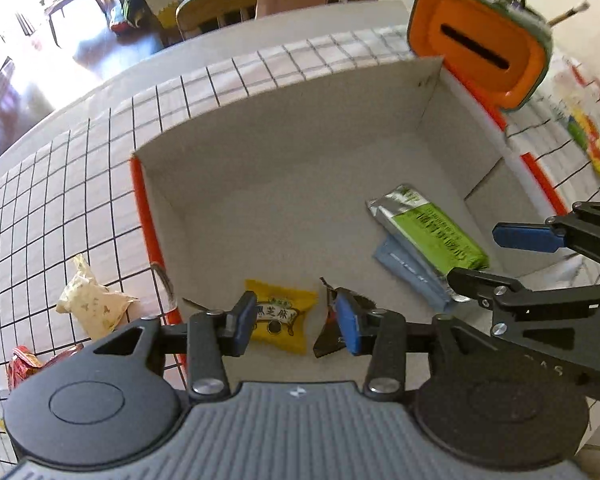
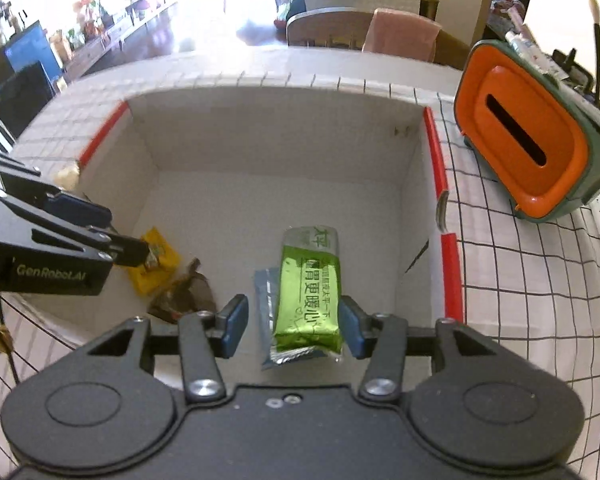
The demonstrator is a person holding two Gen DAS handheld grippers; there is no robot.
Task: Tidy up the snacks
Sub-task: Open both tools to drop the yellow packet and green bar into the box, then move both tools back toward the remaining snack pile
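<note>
An open white cardboard box (image 1: 260, 152) with red-orange edges stands on the checked tablecloth. Inside lie a yellow candy packet (image 1: 284, 326), a dark brown wrapper (image 1: 328, 340), a green snack bar (image 1: 440, 236) and a light blue packet (image 1: 408, 272) under it. My left gripper (image 1: 296, 324) is open over the box, its fingers either side of the yellow packet. My right gripper (image 2: 292, 326) is open over the green bar (image 2: 308, 292), with the blue packet (image 2: 266, 296) beside it. The right gripper also shows in the left wrist view (image 1: 496, 256), and the left gripper in the right wrist view (image 2: 112, 236).
An orange and green tissue holder (image 2: 528, 144) stands right of the box. A cream wrapped snack (image 1: 92, 304) and a red packet (image 1: 24, 364) lie on the cloth (image 1: 60, 200) left of the box. Colourful packets (image 1: 588, 140) lie at the far right. Chairs stand behind the table.
</note>
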